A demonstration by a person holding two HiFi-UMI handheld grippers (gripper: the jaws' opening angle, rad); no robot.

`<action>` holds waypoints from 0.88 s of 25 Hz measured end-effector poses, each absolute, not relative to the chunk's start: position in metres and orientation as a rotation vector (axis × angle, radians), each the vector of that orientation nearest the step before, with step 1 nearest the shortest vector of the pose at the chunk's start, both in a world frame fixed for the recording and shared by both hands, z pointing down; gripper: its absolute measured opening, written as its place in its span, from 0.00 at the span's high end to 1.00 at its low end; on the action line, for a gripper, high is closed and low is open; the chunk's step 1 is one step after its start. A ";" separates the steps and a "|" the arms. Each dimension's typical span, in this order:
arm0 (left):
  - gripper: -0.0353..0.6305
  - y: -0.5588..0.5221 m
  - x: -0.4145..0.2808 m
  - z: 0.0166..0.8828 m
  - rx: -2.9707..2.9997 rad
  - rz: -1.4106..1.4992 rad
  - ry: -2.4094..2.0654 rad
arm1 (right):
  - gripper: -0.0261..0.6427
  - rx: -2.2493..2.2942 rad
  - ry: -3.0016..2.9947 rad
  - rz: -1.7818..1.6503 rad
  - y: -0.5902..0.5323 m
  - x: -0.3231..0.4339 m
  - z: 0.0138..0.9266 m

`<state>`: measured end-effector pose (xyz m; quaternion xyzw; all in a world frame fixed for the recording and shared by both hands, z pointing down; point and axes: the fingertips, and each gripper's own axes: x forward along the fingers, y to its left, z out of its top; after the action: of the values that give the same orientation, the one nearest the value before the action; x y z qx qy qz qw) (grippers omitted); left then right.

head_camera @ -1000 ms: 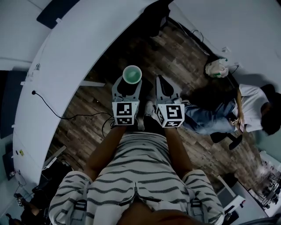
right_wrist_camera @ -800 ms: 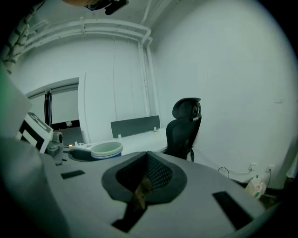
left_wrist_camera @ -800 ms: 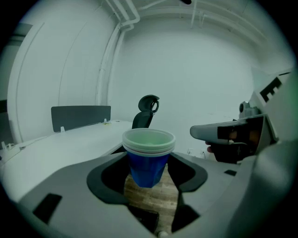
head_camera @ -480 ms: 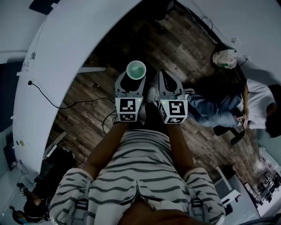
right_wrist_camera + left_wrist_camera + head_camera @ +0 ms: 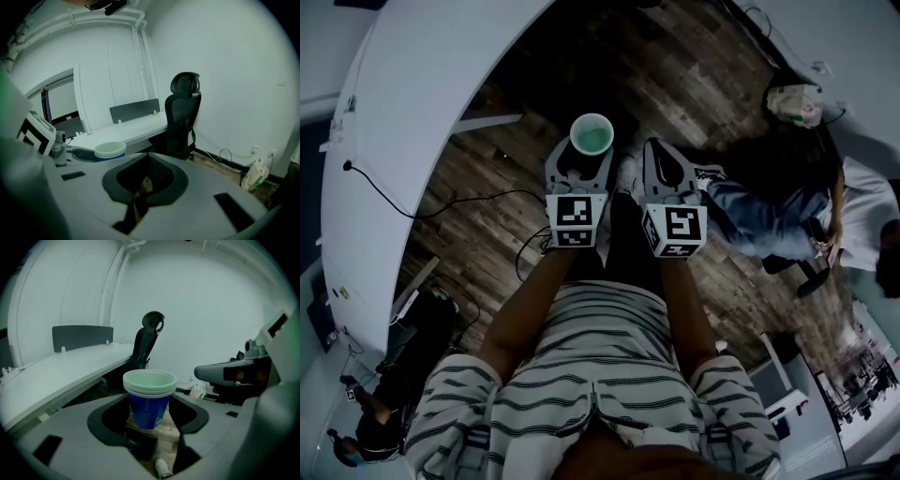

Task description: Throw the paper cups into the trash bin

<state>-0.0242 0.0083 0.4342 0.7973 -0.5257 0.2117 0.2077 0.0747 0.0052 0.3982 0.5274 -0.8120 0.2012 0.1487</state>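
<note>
White curved desk (image 5: 422, 122) on left, carrying a grey partition panel (image 5: 133, 111). Black high-backed office chair (image 5: 183, 117) beside the desk. Dark wood-plank floor (image 5: 675, 84). Person in blue jeans (image 5: 769, 220) at right, white plastic bag (image 5: 795, 101) nearby.

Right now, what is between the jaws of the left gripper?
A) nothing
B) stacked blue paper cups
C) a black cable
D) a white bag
B: the left gripper holds stacked blue paper cups between its jaws, rims up.
</note>
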 end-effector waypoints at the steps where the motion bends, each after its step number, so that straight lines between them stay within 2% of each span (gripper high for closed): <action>1: 0.53 0.009 -0.025 0.440 2.213 0.601 -1.459 | 0.94 1.511 -2.330 0.585 0.006 0.074 0.403; 22: 0.53 -0.002 -0.017 0.560 2.129 0.731 -1.355 | 0.94 1.490 -2.246 0.690 0.003 0.080 0.503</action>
<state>-0.0170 -0.0018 0.5599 0.7837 -0.4988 0.2691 0.2540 0.0803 0.0028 0.5028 0.5271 -0.7942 0.2440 0.1787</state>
